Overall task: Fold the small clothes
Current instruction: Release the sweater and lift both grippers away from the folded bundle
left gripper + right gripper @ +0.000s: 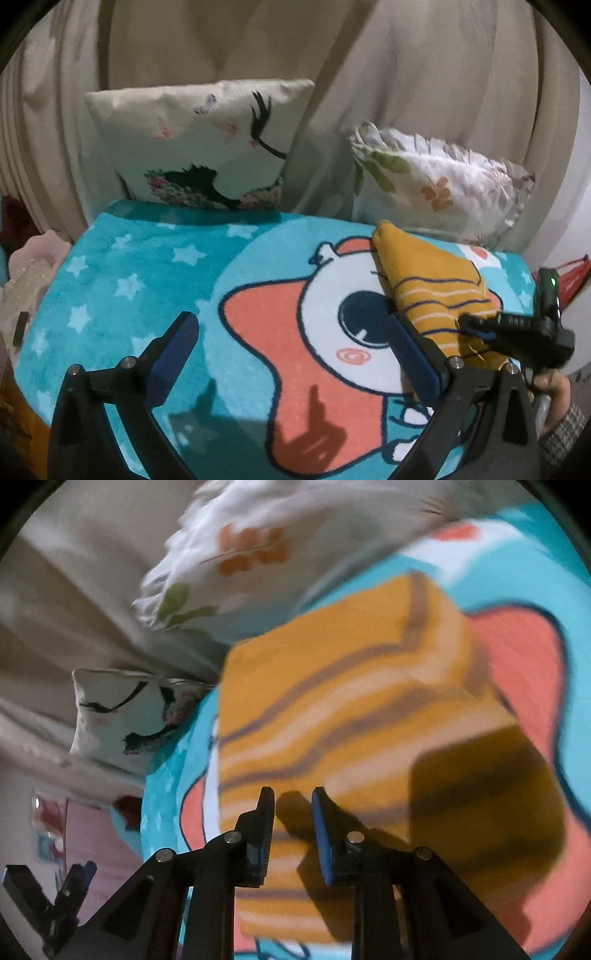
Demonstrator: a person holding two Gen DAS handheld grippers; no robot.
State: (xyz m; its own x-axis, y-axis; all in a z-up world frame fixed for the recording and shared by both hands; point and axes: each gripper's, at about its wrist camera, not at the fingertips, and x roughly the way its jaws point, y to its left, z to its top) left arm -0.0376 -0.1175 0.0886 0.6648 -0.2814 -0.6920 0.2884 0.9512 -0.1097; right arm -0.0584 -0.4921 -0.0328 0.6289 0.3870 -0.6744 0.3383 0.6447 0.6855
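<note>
A small mustard-yellow garment with navy and pale stripes (436, 291) lies folded on the right side of a turquoise cartoon blanket (140, 266). My left gripper (291, 350) is wide open and empty, hovering over the blanket left of the garment. My right gripper (476, 325) shows at the right edge of the left wrist view, at the garment's near end. In the right wrist view the garment (332, 709) is blurred and fills the centre. The right gripper (293, 805) has its jaws slightly apart just over the cloth, gripping nothing that I can see.
Two pillows lean on beige curtains at the back: a cream one with a black figure (199, 144) and a leaf-print one (436, 181). Pink fabric (33, 258) lies off the blanket's left edge. The left gripper also shows in the right wrist view (74, 882).
</note>
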